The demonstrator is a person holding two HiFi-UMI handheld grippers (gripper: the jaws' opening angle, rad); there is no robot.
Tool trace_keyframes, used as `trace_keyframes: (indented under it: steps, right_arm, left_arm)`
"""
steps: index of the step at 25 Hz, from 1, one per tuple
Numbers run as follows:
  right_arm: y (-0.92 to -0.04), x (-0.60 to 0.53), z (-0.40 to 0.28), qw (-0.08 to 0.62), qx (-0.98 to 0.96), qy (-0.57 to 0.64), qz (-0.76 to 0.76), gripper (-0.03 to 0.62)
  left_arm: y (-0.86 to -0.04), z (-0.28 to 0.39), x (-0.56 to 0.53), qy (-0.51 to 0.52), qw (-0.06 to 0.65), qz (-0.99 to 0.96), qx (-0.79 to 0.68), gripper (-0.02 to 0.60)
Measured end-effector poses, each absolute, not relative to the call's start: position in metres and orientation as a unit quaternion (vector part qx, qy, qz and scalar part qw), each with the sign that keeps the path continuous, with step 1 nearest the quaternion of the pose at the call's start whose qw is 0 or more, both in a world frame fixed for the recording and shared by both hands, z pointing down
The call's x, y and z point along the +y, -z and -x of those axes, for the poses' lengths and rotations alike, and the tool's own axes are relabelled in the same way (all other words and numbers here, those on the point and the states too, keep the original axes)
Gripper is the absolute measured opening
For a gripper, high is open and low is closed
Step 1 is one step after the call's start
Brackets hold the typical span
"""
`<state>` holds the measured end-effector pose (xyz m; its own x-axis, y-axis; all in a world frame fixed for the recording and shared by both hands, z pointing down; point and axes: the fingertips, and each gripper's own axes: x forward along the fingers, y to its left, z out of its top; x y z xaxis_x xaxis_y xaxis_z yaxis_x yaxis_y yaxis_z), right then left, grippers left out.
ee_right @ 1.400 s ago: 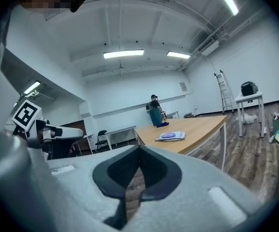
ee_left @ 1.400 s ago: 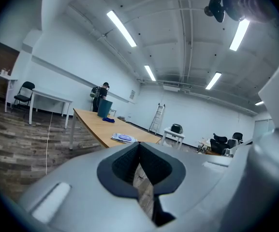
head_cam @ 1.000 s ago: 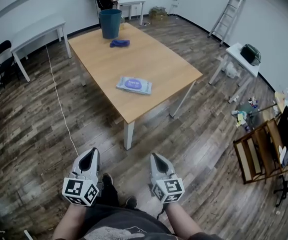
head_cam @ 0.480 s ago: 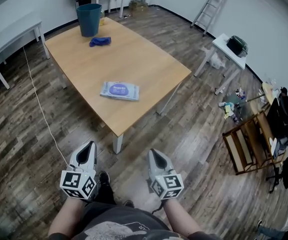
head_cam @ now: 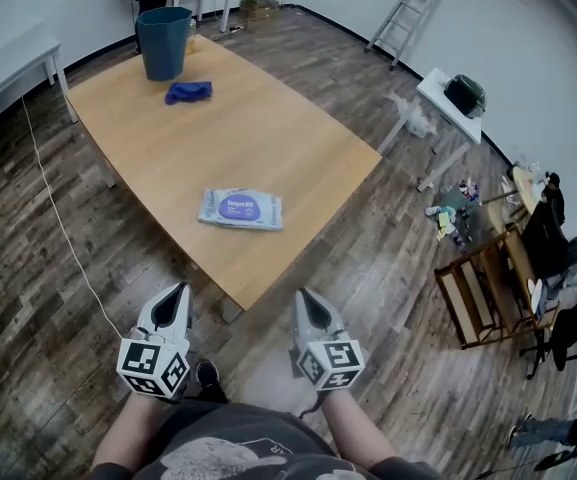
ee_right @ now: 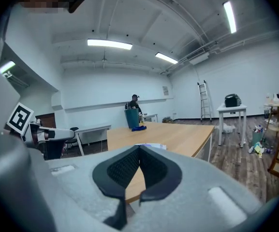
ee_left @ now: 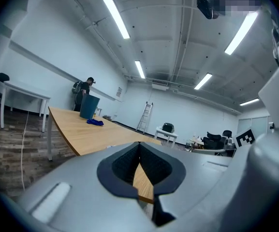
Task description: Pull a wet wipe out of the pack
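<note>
The flat, pale wet wipe pack with a purple label (head_cam: 241,209) is lying on the light wooden table (head_cam: 268,133), toward its nearer corner. The grey left gripper (head_cam: 178,290) and grey right gripper (head_cam: 303,295) are hovering side by side over the wood-plank floor, short of the table's edge. The pack is lying ahead of them, well apart from both. Each gripper's jaws are pressing together with nothing between them. A blue bin (head_cam: 163,42) and a crumpled blue cloth (head_cam: 188,92) are sitting at the table's far end.
</note>
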<state>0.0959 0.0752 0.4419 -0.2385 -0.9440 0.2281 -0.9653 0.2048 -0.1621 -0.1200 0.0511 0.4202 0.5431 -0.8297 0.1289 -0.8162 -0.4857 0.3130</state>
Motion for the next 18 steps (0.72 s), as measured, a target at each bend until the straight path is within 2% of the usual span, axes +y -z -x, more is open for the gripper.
trace_keyframes:
  steps: [9, 18]
  right_arm:
    - [-0.456, 0.055, -0.052, 0.057, -0.771, -0.148, -0.617, -0.009]
    - [-0.467, 0.025, -0.057, 0.079, -0.779, -0.150, -0.604, -0.009]
  left_arm:
    - [-0.440, 0.133, 0.009, -0.002, 0.192, -0.875, -0.445, 0.018]
    - [-0.450, 0.109, -0.019, -0.024, 0.199, -0.879, -0.433, 0.018]
